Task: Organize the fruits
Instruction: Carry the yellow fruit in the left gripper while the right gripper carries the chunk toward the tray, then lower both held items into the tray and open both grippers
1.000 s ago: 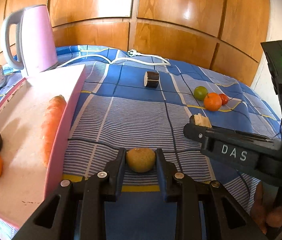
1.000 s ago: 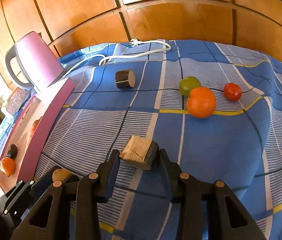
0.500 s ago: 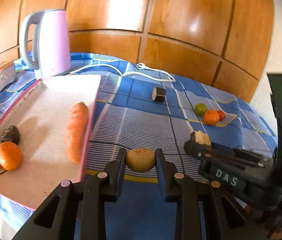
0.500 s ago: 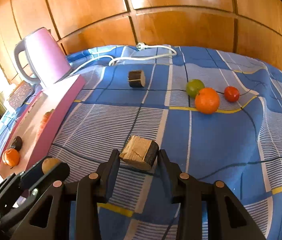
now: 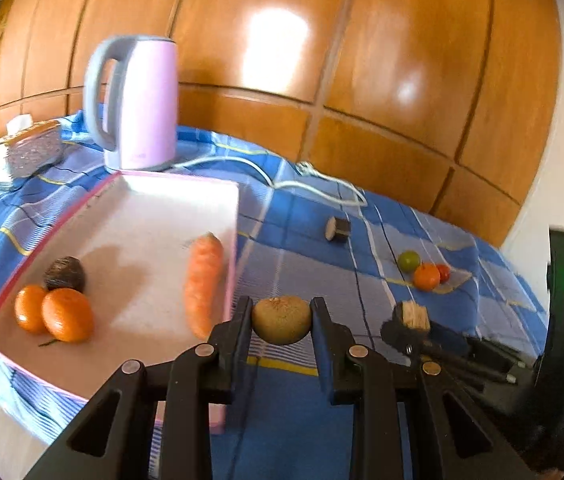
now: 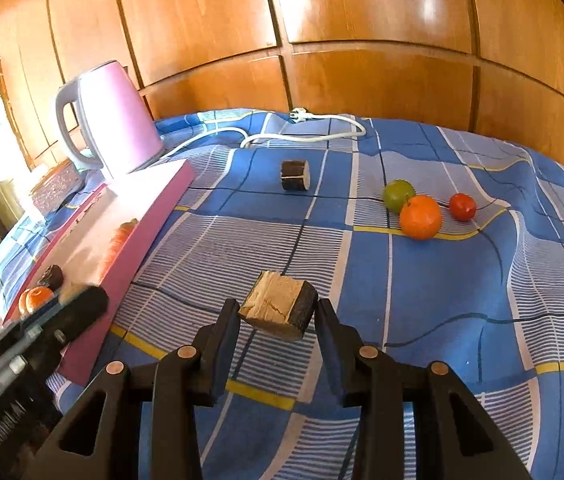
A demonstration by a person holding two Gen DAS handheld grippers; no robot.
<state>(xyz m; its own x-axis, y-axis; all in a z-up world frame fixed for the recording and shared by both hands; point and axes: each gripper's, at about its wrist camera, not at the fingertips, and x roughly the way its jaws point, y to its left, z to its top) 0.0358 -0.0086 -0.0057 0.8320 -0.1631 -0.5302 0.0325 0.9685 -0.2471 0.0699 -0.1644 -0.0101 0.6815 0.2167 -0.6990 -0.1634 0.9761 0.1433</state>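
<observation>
My left gripper (image 5: 281, 316) is shut on a brown kiwi (image 5: 281, 320), held above the blue cloth just right of the pink tray (image 5: 138, 232). The tray holds a carrot (image 5: 202, 280), two oranges (image 5: 67, 314) and a dark fruit (image 5: 64, 278). My right gripper (image 6: 278, 316) is shut on a wood block (image 6: 278, 310), held above the cloth; it also shows in the left wrist view (image 5: 412, 316). A green fruit (image 6: 399, 195), an orange (image 6: 421, 217) and a small red fruit (image 6: 462, 207) lie together at the right.
A pink kettle (image 5: 138, 100) stands behind the tray, its white cord (image 6: 302, 128) trailing over the cloth. A second wood block (image 6: 295, 175) lies mid-cloth. A patterned box (image 5: 28, 150) sits at far left. Wooden panels close the back.
Both grippers have risen with their loads. The left one has swung left toward the tray, so more of the tray and its fruit show.
</observation>
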